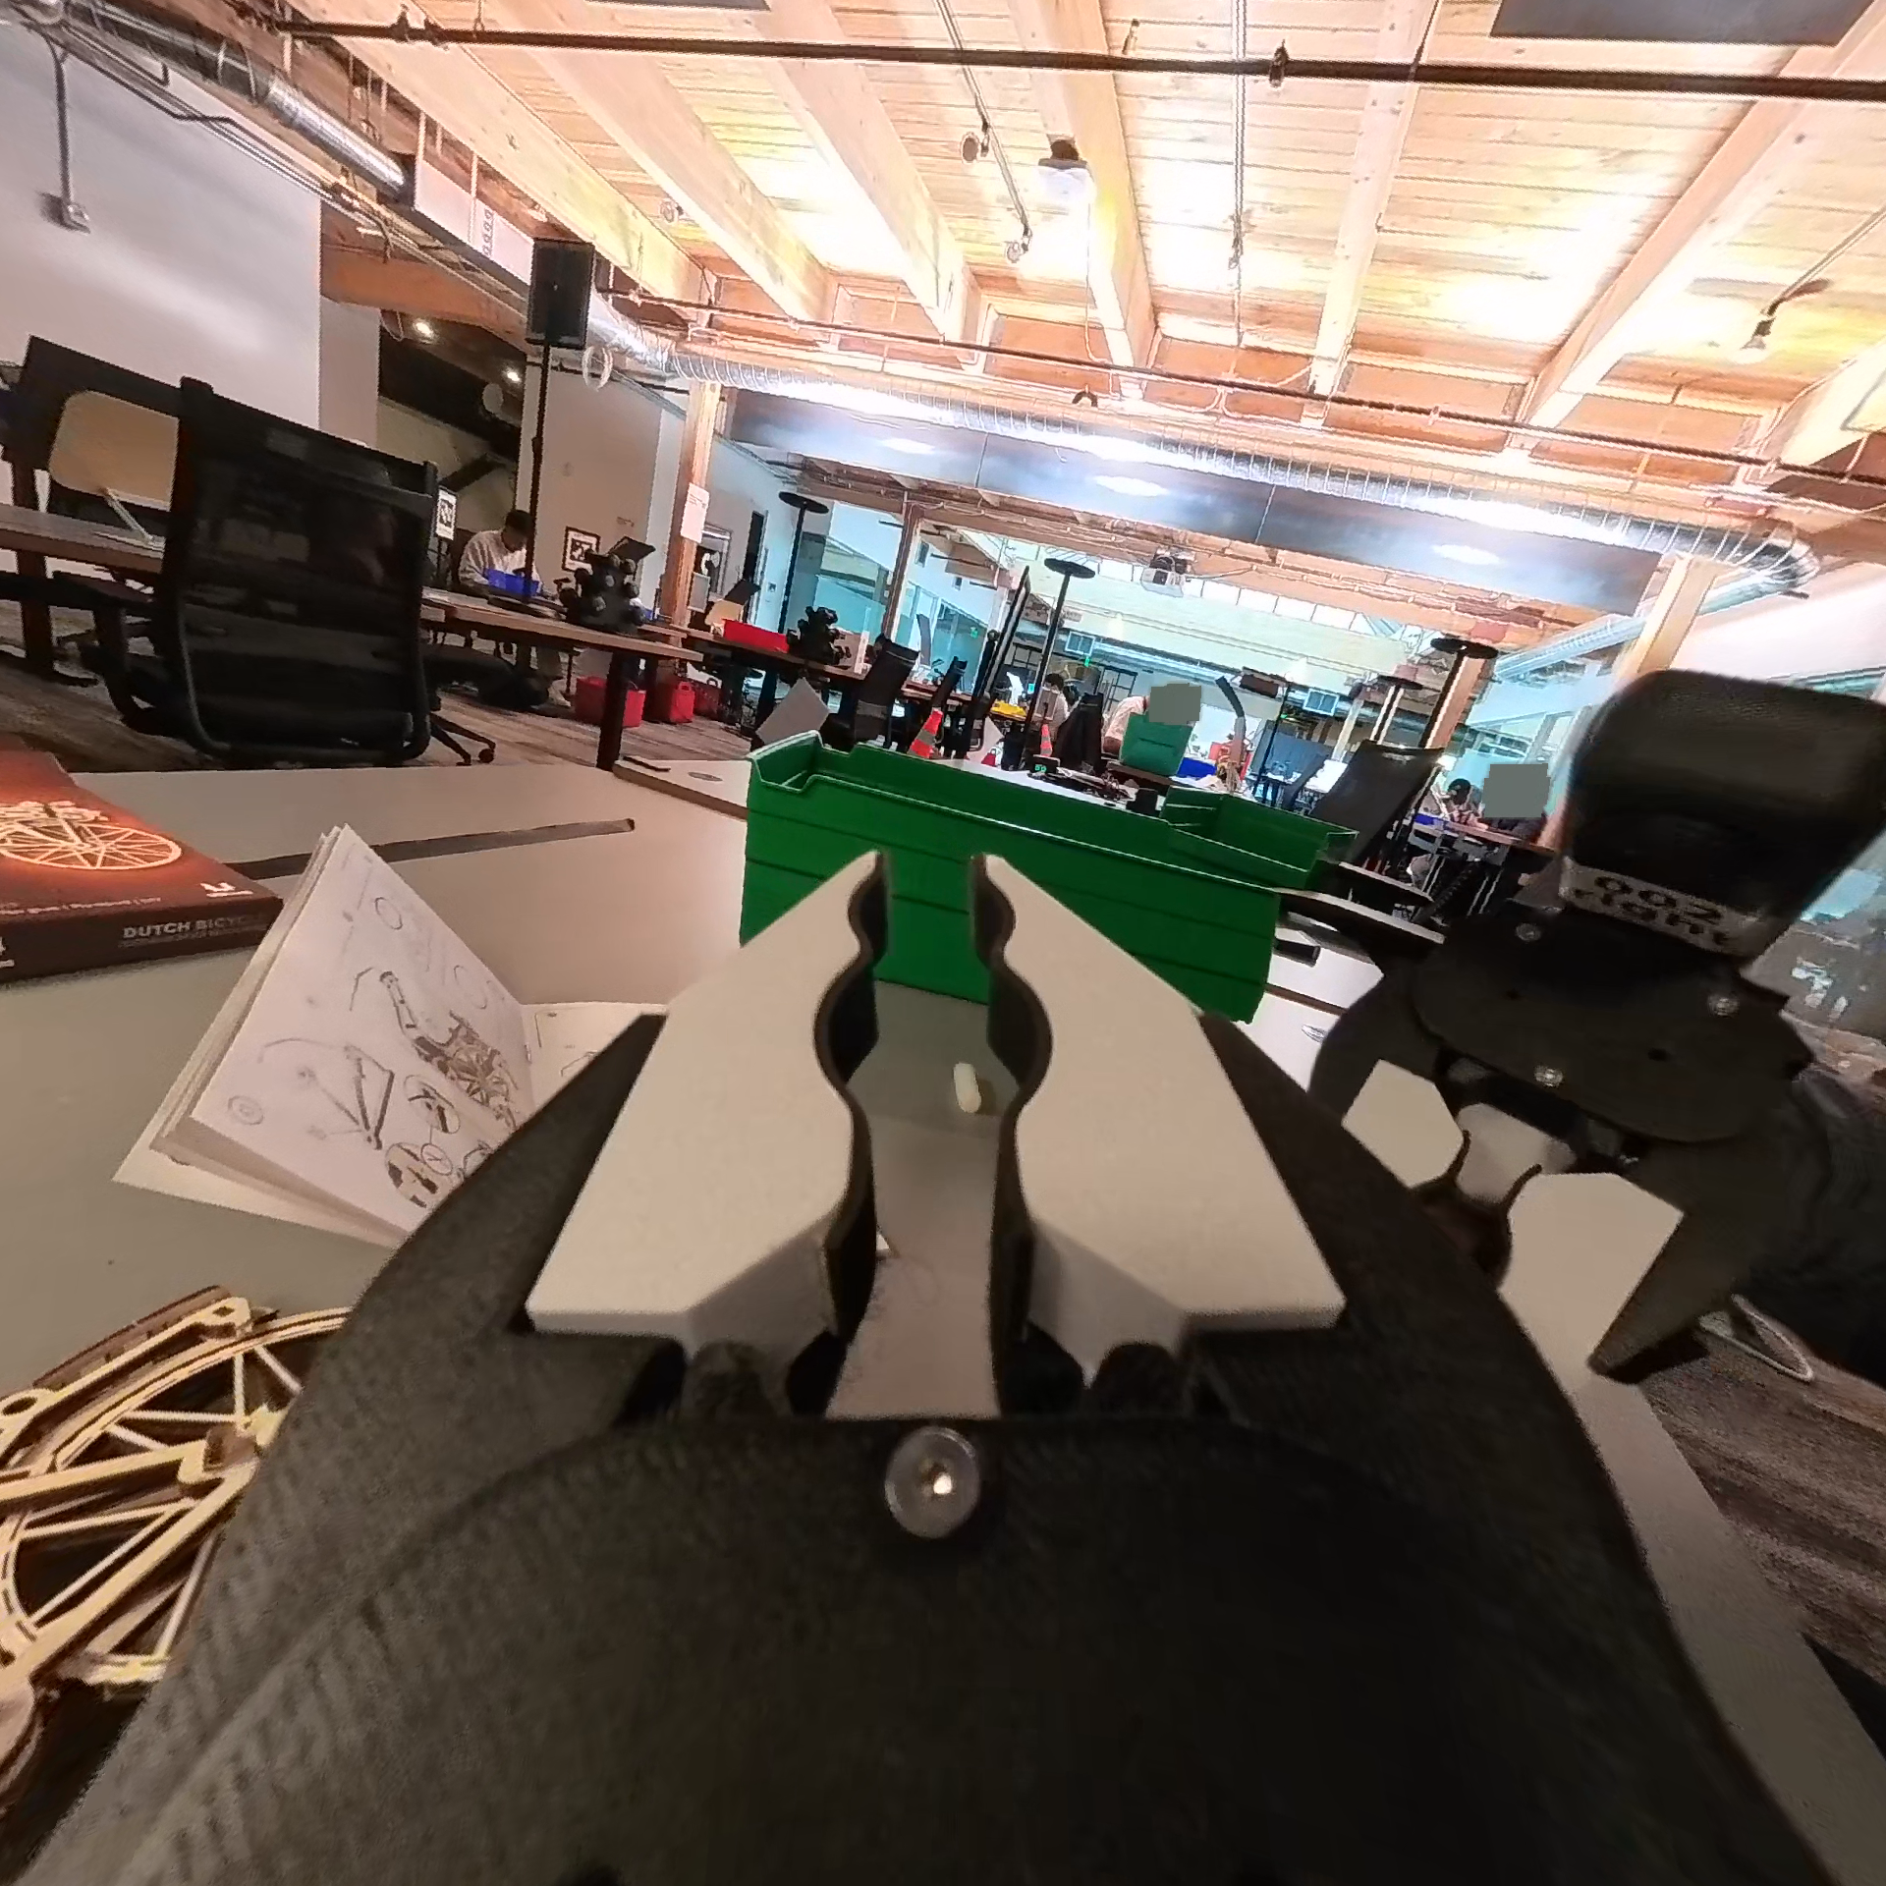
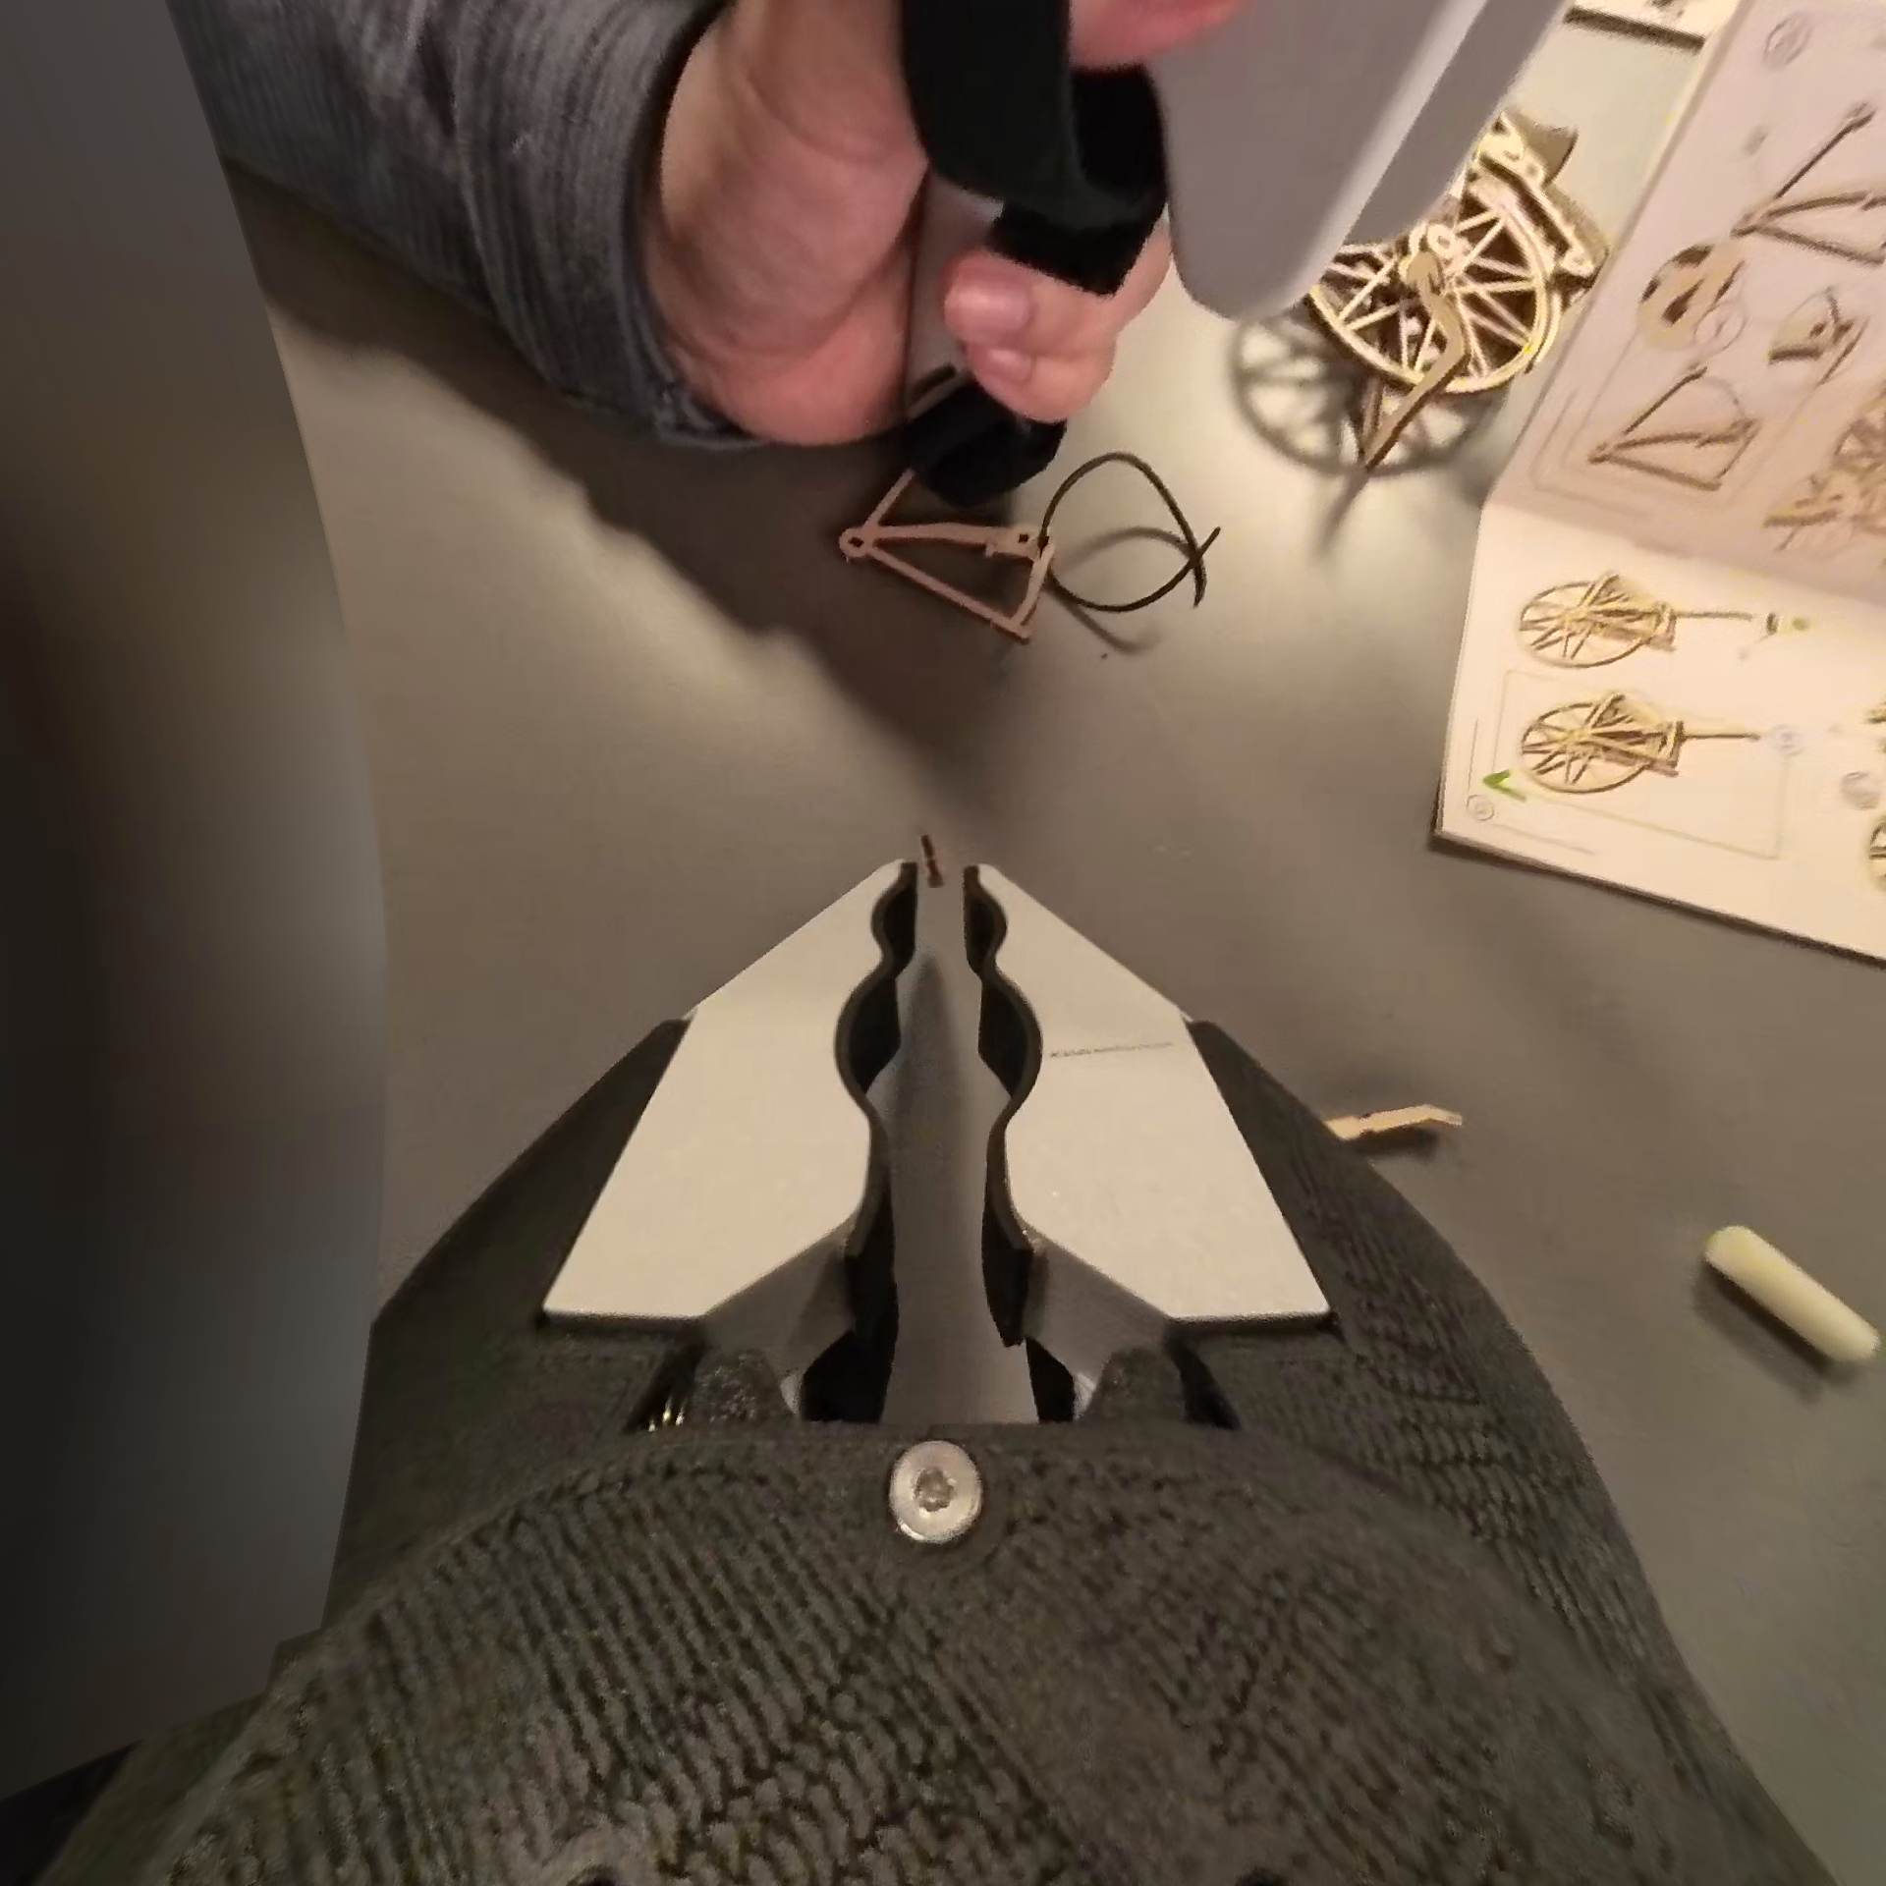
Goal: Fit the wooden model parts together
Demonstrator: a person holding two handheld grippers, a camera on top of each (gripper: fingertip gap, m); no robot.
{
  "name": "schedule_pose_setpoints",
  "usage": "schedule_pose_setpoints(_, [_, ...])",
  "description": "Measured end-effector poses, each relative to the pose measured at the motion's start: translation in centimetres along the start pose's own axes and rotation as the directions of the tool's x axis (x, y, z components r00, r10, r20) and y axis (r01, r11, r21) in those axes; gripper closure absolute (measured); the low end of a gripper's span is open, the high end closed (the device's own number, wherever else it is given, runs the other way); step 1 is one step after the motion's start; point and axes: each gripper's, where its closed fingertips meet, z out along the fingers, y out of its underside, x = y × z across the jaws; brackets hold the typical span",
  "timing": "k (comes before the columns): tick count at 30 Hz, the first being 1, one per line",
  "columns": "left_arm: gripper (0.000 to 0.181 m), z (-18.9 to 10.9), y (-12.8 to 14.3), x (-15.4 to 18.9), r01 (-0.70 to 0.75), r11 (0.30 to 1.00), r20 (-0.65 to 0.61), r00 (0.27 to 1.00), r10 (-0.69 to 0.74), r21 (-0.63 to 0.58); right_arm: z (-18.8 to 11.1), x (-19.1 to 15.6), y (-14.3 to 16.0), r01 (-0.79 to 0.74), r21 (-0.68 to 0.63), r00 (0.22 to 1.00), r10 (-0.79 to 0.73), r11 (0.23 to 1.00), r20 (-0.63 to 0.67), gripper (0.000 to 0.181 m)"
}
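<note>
My right gripper [image 2: 935, 870] points down at the grey table [image 2: 612, 765]. Its jaws stand narrowly apart. A tiny dark wooden pin [image 2: 931, 850] sits right at the gap between the tips, touching neither finger that I can see. A triangular wooden frame piece [image 2: 949, 561] lies farther ahead beside a black cord loop [image 2: 1123, 551]. The wooden wheel assembly [image 2: 1449, 265] lies at the top right and also shows in the left wrist view [image 1: 122, 1449]. My left gripper [image 1: 931, 878] is slightly open and empty, held level above the table. The right gripper [image 1: 1495, 1163] shows to its right.
An open instruction booklet [image 2: 1684, 612] lies to the right, also in the left wrist view [image 1: 357, 1041]. A white stick [image 2: 1786, 1306] and a small wooden strip [image 2: 1393, 1123] lie near it. A brown box [image 1: 102, 867] and stacked green bins [image 1: 1021, 898] stand behind. A hand [image 2: 796, 235] holds the left gripper. The grippers' ends are close to 15 cm from one another.
</note>
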Motion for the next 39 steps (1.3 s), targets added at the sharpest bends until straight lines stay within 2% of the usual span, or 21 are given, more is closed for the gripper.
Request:
schedule_pose_setpoints(5, [0.168, 0.0, 0.0, 0.0, 0.000, 1.000, -0.001, 1.000, 0.000, 0.002, 1.0, 0.3, 0.7, 0.061, -0.025, 0.998, -0.061, 0.998, 0.000, 0.176])
schedule_pose_setpoints(9, [0.168, 0.0, 0.0, 0.1, -0.002, 1.000, -0.003, 1.000, 0.002, 0.001, 1.3, 0.1, 0.6, 0.052, -0.017, 0.998, -0.052, 0.998, 0.033, 0.174])
schedule_pose_setpoints(13, [0.168, 0.0, 0.0, 0.2, 0.000, 1.000, -0.007, 1.000, 0.000, -0.002, 1.5, -0.1, 0.3, 0.045, 0.000, 0.998, -0.045, 0.999, 0.044, 0.181])
schedule_pose_setpoints(15, [0.168, 0.0, 0.1, 0.3, -0.001, 1.000, -0.010, 1.000, 0.001, -0.004, 1.3, 0.6, 0.3, 0.082, -0.011, 0.996, -0.082, 0.997, -0.019, 0.181])
schedule_pose_setpoints(16, [0.168, 0.0, 0.1, 0.4, -0.004, 1.000, -0.016, 1.000, 0.004, -0.006, 0.8, 1.6, 0.0, 0.141, -0.005, 0.985, -0.141, 0.990, -0.104, 0.181])
schedule_pose_setpoints(18, [0.167, 0.1, 0.2, 1.1, -0.014, 1.000, -0.048, 0.999, 0.014, -0.016, -1.6, 4.3, -2.1, 0.295, 0.028, 0.894, -0.266, 0.955, -0.361, 0.181])
schedule_pose_setpoints(21, [0.157, 0.5, 1.5, 3.8, 0.010, 0.995, -0.201, 0.979, -0.029, -0.099, -5.6, 6.1, -4.4, 0.540, -0.102, 0.623, -0.479, 0.835, -0.618, 0.181])
schedule_pose_setpoints(23, [0.153, 0.6, 2.9, 5.9, 0.037, 0.981, -0.312, 0.945, -0.097, -0.192, -6.6, 6.0, -5.2, 0.624, -0.189, 0.483, -0.565, 0.758, -0.669, 0.181])
schedule_pose_setpoints(26, [0.153, 0.6, 3.6, 6.8, 0.058, 0.968, -0.363, 0.920, -0.147, -0.245, -7.3, 5.5, -6.0, 0.683, -0.241, 0.367, -0.610, 0.689, -0.702, 0.181])
schedule_pose_setpoints(31, [0.166, 0.3, 3.2, 7.5, 0.094, 0.968, -0.414, 0.891, -0.186, -0.233, -8.0, 5.1, -6.7, 0.717, -0.288, 0.281, -0.641, 0.635, -0.714, 0.181])
schedule_pose_setpoints(35, [0.180, -0.1, 2.7, 8.5, 0.055, 0.980, -0.472, 0.871, -0.140, -0.189, -8.2, 4.7, -7.1, 0.732, -0.264, 0.281, -0.631, 0.628, -0.723, 0.181])
schedule_pose_setpoints(38, [0.180, -0.3, 2.3, 8.7, 0.040, 0.984, -0.481, 0.869, -0.119, -0.171, -8.4, 4.5, -7.4, 0.734, -0.236, 0.294, -0.611, 0.637, -0.735, 0.181])
schedule_pose_setpoints(39, [0.180, -0.3, 2.2, 8.7, 0.052, 0.983, -0.490, 0.861, -0.134, -0.178, -8.5, 4.4, -7.6, 0.734, -0.194, 0.321, -0.584, 0.651, -0.745, 0.181])
